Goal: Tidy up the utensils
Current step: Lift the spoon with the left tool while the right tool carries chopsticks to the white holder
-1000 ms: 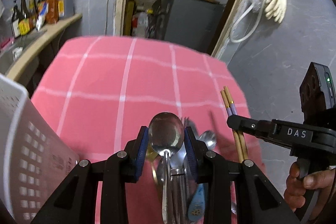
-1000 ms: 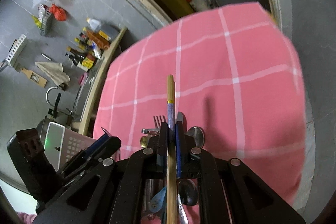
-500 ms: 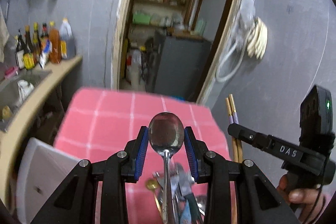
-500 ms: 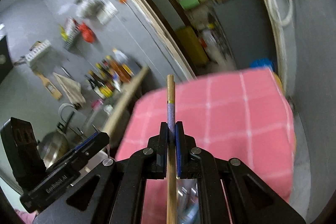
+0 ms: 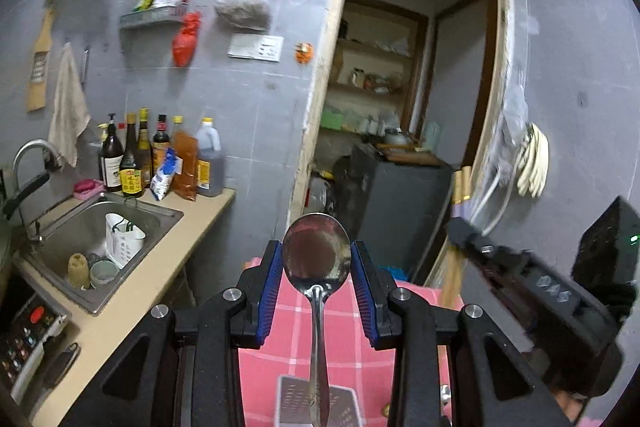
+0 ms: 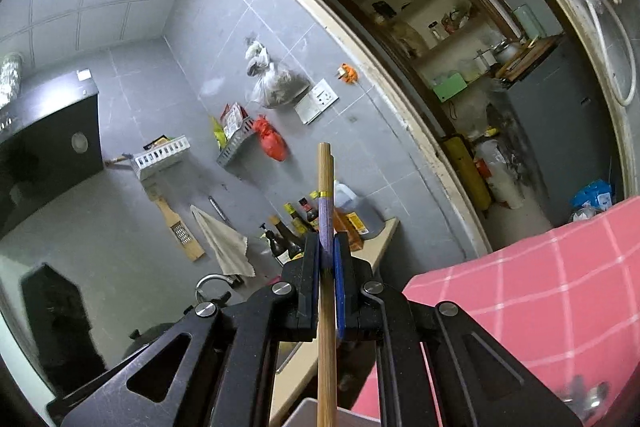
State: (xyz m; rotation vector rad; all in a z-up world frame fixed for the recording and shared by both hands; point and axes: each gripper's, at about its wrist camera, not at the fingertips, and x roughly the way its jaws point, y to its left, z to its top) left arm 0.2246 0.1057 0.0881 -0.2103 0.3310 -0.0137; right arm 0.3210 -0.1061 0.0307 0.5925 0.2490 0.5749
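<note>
Left wrist view: spoon (image 5: pixel 314 255) pinched at bowl between pads of your left gripper (image 5: pixel 316 269), held up above pink tablecloth (image 5: pixel 344 343). Perforated holder (image 5: pixel 292 401) sits below handle. Your right gripper (image 6: pixel 327 267) pressed together on chopsticks (image 6: pixel 325 179). Both pieces lifted, neither placed yet. More utensils (image 6: pixel 588 397) seem left on cloth; sorting looks far from done.

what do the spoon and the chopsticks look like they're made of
Spoon: most likely polished metal, probably stainless steel; its bowl mirrors the room and the handle is bright silver.
Chopsticks: probably wood or bamboo with a matte finish, judging by the pale tan, dull shafts. A purple section with a thin gold ring sits near one end, seemingly paint or a coating, though that is hard to confirm.
</note>
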